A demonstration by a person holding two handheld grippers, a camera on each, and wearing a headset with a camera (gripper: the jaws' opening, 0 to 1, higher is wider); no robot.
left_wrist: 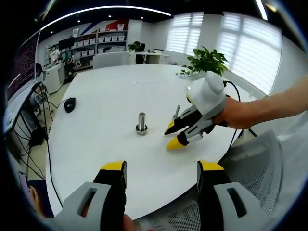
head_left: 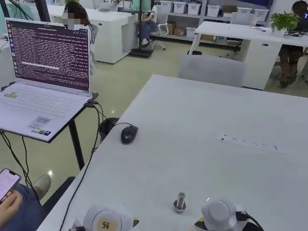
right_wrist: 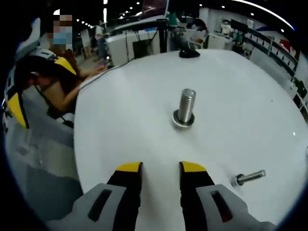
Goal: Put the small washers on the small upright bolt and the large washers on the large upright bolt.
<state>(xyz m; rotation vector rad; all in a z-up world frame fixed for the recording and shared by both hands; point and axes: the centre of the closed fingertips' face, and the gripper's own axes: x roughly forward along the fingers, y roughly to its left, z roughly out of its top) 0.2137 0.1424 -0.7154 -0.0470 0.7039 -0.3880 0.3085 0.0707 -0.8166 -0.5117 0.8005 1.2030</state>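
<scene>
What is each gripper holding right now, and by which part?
Nothing is held: the left gripper and the right gripper both show open, empty jaws.

white table (head_left: 216,120) bears bolt (head_left: 179,202), mouse (head_left: 129,134)

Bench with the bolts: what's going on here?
A person holds a two-jaw gripper in each hand over a white table. The left gripper and the right gripper are both open and hold nothing. The large bolt stands upright mid-table with a metal ring at its base. The small bolt sits off to one side, close to the right gripper. Neither gripper touches either bolt.
</scene>
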